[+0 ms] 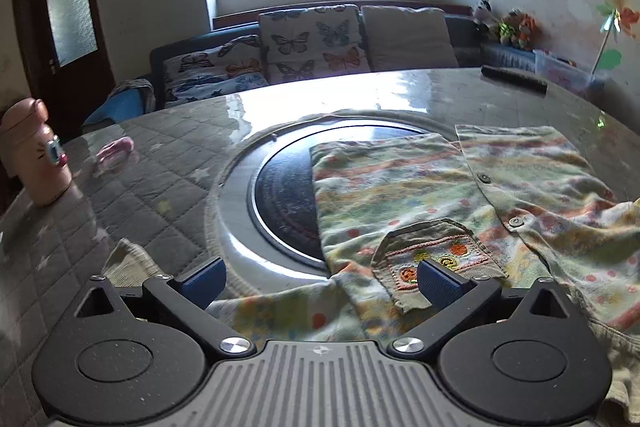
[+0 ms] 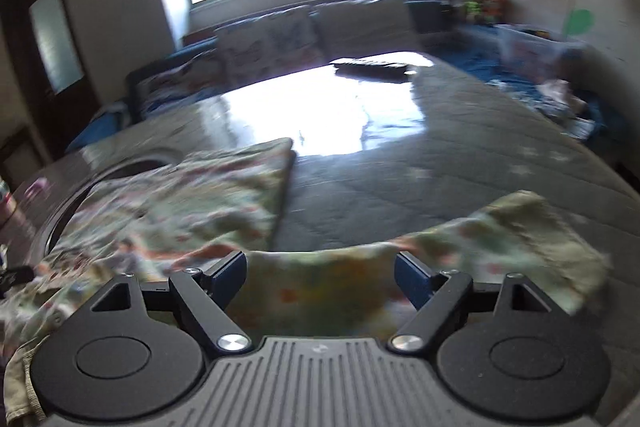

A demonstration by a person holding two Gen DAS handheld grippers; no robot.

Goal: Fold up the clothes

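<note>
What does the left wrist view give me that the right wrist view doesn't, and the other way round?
Left wrist only: the shirt's embroidered pocket, its buttons and a pink bottle at the table's left edge. Right wrist only: a sleeve lying out to the right, though this view is blurred. Both: the patterned shirt over the round inset, the dark remote, and open grippers, left gripper and right gripper.

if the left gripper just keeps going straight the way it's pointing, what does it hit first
Most likely the patterned shirt: the open left gripper points over its near hem, with the pocket by the right-hand finger. Beyond the cloth lies the round dark inset in the table. Depth is hard to judge.
</note>
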